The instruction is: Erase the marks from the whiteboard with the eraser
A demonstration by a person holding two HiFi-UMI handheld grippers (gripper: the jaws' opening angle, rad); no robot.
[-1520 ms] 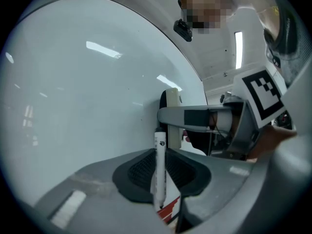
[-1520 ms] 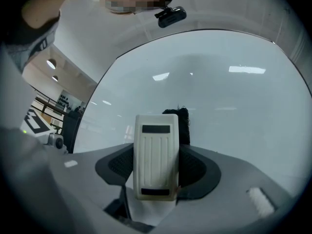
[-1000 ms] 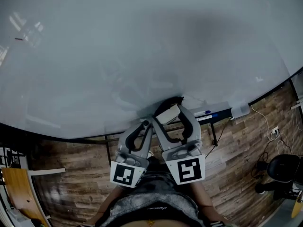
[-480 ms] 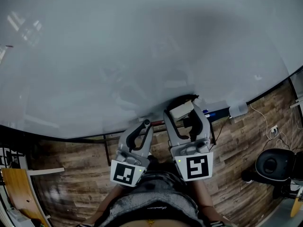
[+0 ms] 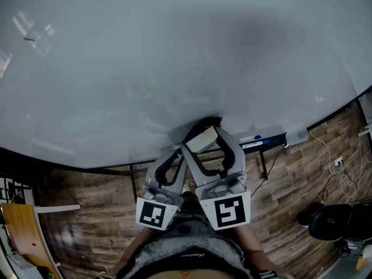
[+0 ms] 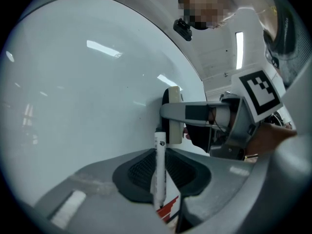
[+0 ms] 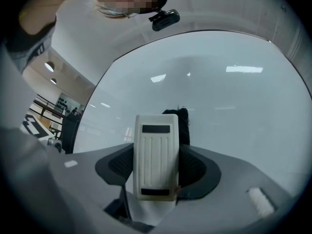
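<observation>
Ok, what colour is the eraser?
The eraser has a cream-white back and black felt, clearest in the right gripper view.

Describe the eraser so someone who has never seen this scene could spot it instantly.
The big whiteboard fills the head view. Near its lower edge, the right hand-held gripper is shut on the eraser. It is a chunky cream block with a ribbed back and dark felt, unlike the slim white marker in the left hand-held gripper.

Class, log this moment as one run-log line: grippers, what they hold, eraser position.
left gripper: shut on marker | right gripper: shut on eraser | eraser: felt against whiteboard, near lower edge
</observation>
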